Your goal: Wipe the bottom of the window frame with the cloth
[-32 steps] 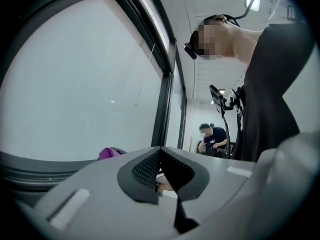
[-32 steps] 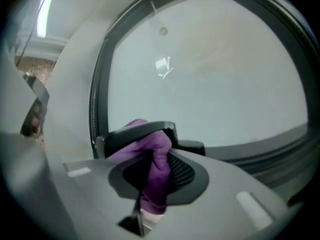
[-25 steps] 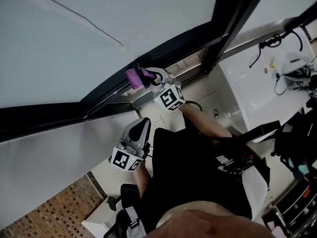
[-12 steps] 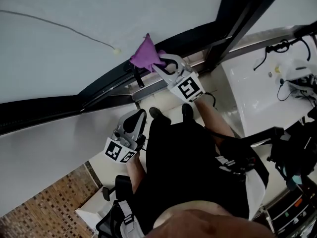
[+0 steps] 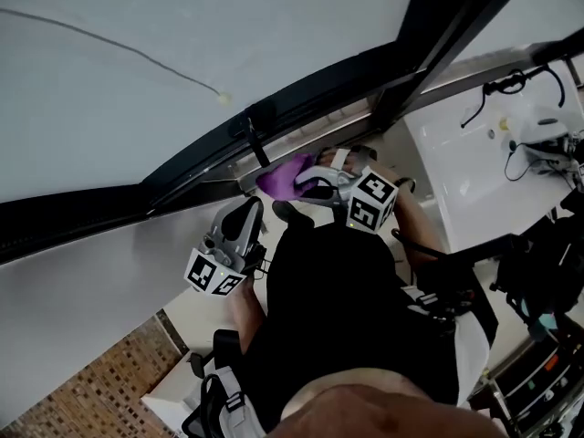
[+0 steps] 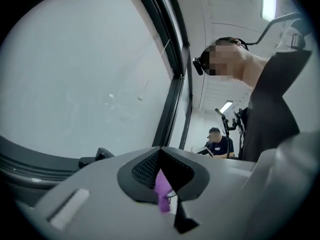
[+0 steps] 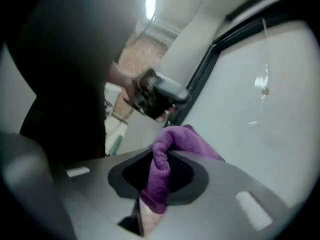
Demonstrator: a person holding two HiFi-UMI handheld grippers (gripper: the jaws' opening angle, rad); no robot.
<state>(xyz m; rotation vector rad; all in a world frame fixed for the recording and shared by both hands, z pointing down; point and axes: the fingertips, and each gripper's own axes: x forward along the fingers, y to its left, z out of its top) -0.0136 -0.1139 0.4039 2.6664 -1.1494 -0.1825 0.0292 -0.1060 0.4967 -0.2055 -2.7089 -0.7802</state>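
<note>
Nearest: left gripper, low beside the person's dark-clad torso, pointed up toward the glass. Jaws drawn together, nothing gripped that I can make out. A thin purple sliver shows in the seam, but I can't tell what it is.

Next out: right gripper, clenched on the purple cloth, which bunches out past the jaw tips in a loose wad.

Cloth sits just below the bottom run of the window frame, close to the pale track along its foot. Can't tell whether it touches.

Beyond: pale window pane with a thin line running across it.

Step in hand, by my reading: cloth held ready at the frame, a wiping pass not yet under way.

Next move calls for pressing the wad onto the bottom rail and drawing it along the length, grip kept firm. Left gripper has no part unless needed for steadying.
</note>
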